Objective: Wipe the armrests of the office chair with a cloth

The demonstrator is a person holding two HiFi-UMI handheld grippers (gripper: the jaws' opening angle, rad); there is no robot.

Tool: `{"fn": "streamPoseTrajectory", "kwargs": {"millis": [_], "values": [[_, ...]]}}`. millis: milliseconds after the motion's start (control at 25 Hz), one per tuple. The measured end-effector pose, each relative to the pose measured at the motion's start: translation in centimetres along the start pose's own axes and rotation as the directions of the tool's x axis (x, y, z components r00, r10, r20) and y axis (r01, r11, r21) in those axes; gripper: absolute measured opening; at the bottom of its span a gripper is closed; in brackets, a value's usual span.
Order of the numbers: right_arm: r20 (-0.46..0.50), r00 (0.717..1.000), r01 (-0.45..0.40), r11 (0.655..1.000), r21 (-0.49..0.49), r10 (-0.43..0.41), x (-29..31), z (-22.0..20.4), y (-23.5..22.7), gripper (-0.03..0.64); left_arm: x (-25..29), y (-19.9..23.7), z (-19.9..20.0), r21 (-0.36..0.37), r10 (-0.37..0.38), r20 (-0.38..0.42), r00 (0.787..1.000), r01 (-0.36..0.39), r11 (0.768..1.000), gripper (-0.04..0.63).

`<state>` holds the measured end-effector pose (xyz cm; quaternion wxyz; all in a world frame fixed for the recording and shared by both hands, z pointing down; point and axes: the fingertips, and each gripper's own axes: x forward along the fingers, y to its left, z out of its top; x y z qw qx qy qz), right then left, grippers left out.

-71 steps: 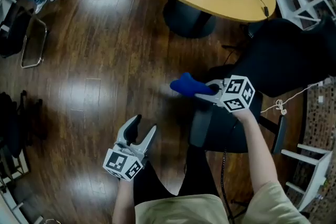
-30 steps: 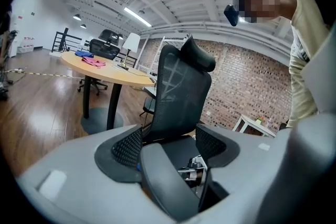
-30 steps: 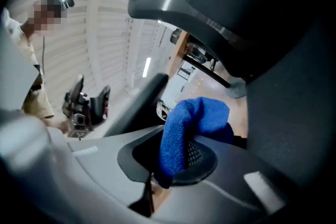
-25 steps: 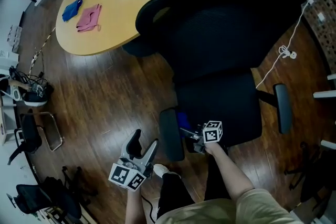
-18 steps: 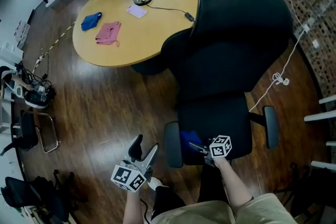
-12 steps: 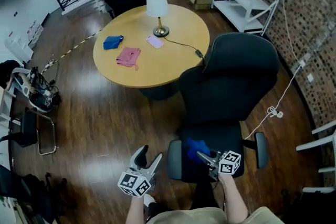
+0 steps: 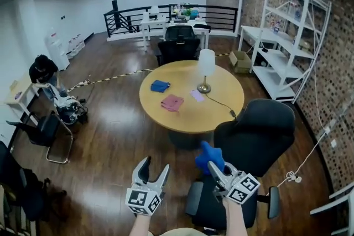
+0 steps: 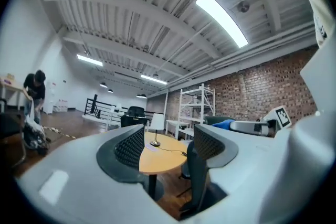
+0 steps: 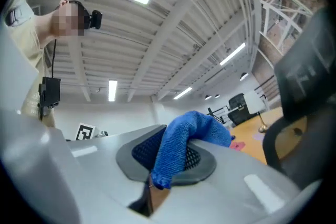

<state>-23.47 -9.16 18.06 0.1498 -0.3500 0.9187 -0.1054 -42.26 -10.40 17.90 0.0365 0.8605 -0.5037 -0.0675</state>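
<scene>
Cloth [image 7: 209,155] sits clenched in our right claw [image 7: 217,172], at 5 o'clock in the head view. It is held above the chair [image 7: 254,135] and touches neither the left armrest [image 7: 193,198] nor the right armrest [image 7: 271,203]. Our left claw [image 7: 154,168], at 9 o'clock from the right one, hangs released with nothing between its jaws. We judge the cloth soft, light and floppy. It is best pinched by a bunched fold, with the loose end pressed flat on the pad.

Left claw [image 7: 155,166] spread, right claw [image 7: 213,166] clamped, both pointing forward.
</scene>
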Motion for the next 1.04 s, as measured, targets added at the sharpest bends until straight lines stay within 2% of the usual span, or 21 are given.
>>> {"fn": "streamPoseTrajectory", "kwargs": {"millis": [120,240,360,480,600,760,1040], "values": [[-0.019,1.0,-0.006,0.986,-0.167,0.003,3.6,3.1,2.7,0.021,-0.6,1.7,3.4,0.054,0.078,0.058,0.995,-0.081,0.995,0.276],[-0.071,0.993,0.064,0.947,-0.314,-0.09,5.7,3.6,3.5,0.021,-1.4,2.4,5.0,0.064,0.134,0.087,0.987,-0.14,0.988,0.276],[-0.075,0.976,0.159,0.909,-0.385,-0.202,6.2,3.1,3.1,0.021,-2.1,2.8,5.3,0.073,0.173,0.087,0.981,-0.179,0.981,0.276],[-0.066,0.965,0.201,0.874,-0.443,-0.256,6.7,2.8,3.1,0.021,-2.4,3.2,5.6,0.084,0.199,0.093,0.975,-0.207,0.975,0.276],[-0.063,0.964,0.201,0.861,-0.467,-0.259,7.6,2.2,3.4,0.021,-2.4,4.0,5.4,0.087,0.208,0.102,0.973,-0.217,0.972,0.276],[-0.077,0.97,0.173,0.88,-0.442,-0.23,8.8,1.2,3.7,0.021,-2.6,5.1,5.0,0.086,0.226,0.094,0.97,-0.234,0.968,0.276],[-0.108,0.975,0.138,0.906,-0.399,-0.196,9.3,3.5,6.0,0.021,-4.2,5.3,9.0,0.083,0.25,0.076,0.965,-0.256,0.963,0.276]]}}
